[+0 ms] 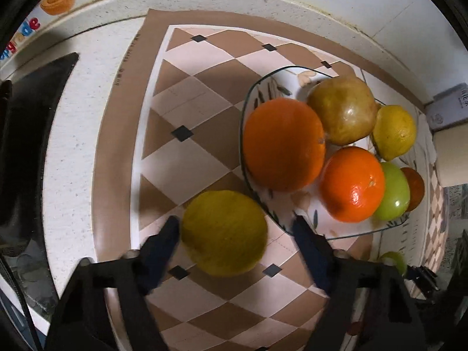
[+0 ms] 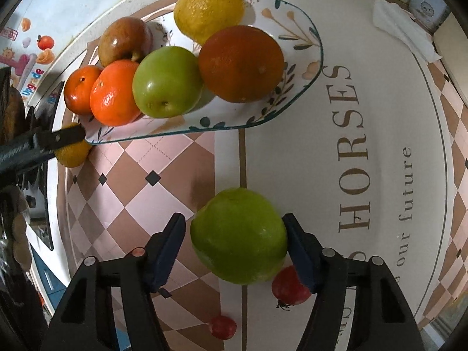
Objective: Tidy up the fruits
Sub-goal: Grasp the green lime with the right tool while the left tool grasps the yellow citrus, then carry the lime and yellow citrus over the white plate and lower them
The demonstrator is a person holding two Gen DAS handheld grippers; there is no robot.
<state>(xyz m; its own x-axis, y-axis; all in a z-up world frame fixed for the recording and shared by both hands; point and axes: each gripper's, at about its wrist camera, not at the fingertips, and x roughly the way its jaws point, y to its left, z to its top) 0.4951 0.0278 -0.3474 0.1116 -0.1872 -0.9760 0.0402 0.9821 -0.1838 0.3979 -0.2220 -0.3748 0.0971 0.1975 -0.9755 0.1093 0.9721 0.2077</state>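
A glass plate (image 1: pixel 263 84) (image 2: pixel 304 23) with a leaf pattern holds several fruits: a big orange (image 1: pixel 283 143), a brownish pomegranate (image 1: pixel 342 109), a mandarin (image 1: pixel 352 184), a lemon (image 1: pixel 393 131) and a green apple (image 2: pixel 166 82). My left gripper (image 1: pixel 235 228) is open around a yellow citrus fruit (image 1: pixel 223 232) on the mat beside the plate; its left finger touches the fruit. My right gripper (image 2: pixel 234 237) is open around a green apple (image 2: pixel 238 235) on the mat; a gap shows at the left finger.
The chequered mat (image 1: pixel 187 102) covers a white counter (image 1: pixel 73 146). Two small red fruits (image 2: pixel 289 285) (image 2: pixel 223 326) lie below the right gripper. A white cloth (image 2: pixel 403 29) lies at the far right. A dark object (image 1: pixel 29 117) stands at the left counter edge.
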